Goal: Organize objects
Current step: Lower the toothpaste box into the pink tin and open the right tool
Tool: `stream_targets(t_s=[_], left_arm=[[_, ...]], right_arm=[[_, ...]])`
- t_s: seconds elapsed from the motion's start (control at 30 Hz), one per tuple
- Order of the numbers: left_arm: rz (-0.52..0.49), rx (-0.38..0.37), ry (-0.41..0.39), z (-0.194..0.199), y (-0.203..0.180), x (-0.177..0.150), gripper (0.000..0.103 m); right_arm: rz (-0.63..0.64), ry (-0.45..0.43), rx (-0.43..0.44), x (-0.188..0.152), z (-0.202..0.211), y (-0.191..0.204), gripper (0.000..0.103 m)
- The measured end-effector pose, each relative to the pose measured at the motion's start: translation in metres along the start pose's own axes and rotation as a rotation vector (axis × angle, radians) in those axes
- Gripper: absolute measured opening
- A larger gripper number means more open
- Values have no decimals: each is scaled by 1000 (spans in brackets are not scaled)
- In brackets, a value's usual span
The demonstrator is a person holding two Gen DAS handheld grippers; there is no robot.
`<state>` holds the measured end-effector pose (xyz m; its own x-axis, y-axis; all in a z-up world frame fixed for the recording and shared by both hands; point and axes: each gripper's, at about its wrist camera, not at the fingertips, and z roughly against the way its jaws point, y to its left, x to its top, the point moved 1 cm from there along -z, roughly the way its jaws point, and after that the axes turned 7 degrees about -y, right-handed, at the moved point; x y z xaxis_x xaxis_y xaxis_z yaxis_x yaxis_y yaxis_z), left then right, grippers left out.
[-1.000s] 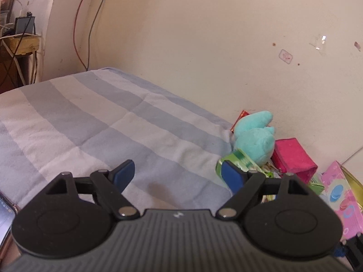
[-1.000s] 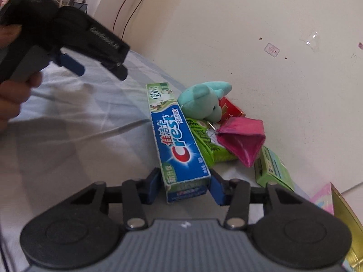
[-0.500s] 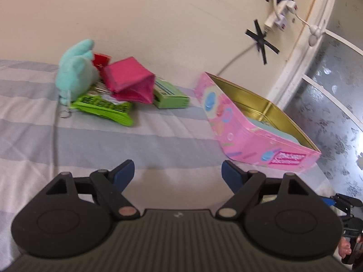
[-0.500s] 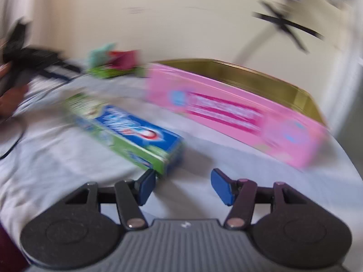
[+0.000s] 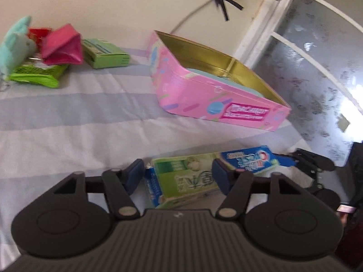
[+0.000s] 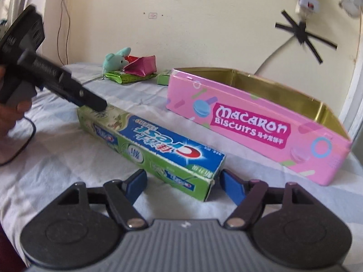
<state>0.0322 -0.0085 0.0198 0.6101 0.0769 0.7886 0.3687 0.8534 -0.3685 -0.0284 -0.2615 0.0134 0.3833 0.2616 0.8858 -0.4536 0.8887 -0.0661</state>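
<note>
At lower centre, the right gripper is opening off the toothpaste box, now lying on the bedspread — the left gripper closes round its other end, not yet pinching. Beyond, the pink tin waits — a handover.

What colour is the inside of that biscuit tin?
Shiny gold inside the biscuit tin, with pink outside; the right wrist view shows it best.

Beside the pink, gold-lined biscuit tin with pastel dots lies a green-and-blue toothpaste box. Beyond the tin: a mint plush, magenta pouch, lime packet. The bedsheet is grey-and-white striped.
</note>
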Motion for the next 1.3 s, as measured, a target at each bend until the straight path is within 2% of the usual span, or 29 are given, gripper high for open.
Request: stream_targets(t_s=[0.1,0.17,0.3,0.37,0.47,0.63,0.83,0.9,0.93,0.97,1.3], left_arm=[[-47,47,-36,-2,-16,9,68],[-37,34,-71,1,-22,21,68],[-56,12,-198,2,-43,56,68],[-76,18,-252,-4,-54,73,68],[-121,35,-294,-30,-70,94,69],[-134,91,-286,-85,-78,118,70],[-100,143,-248,-128,-71,131,71],[-114,160,-238,-139,-72,132,73],[-129,181,-244,-142,-73,131,75],[-142,205,-256,-143,-74,130,76],[-200,271,-268,-126,-84,104,78]], right_arm=[[-15,-23,-17,1,5,-4,60],[5,-73,-49,4,16,-5,59],[11,-215,-117,27,39,-17,59],[-7,-274,-144,42,42,-32,59],[-1,-302,-220,57,30,-50,59],[-37,-247,-289,67,-9,-80,59],[-51,-166,-356,70,-56,-102,59],[-45,-188,-406,72,-65,-106,61],[-44,-214,-445,72,-68,-107,69],[-45,-232,-469,72,-70,-108,73],[-45,-304,-462,66,-62,-93,73]])
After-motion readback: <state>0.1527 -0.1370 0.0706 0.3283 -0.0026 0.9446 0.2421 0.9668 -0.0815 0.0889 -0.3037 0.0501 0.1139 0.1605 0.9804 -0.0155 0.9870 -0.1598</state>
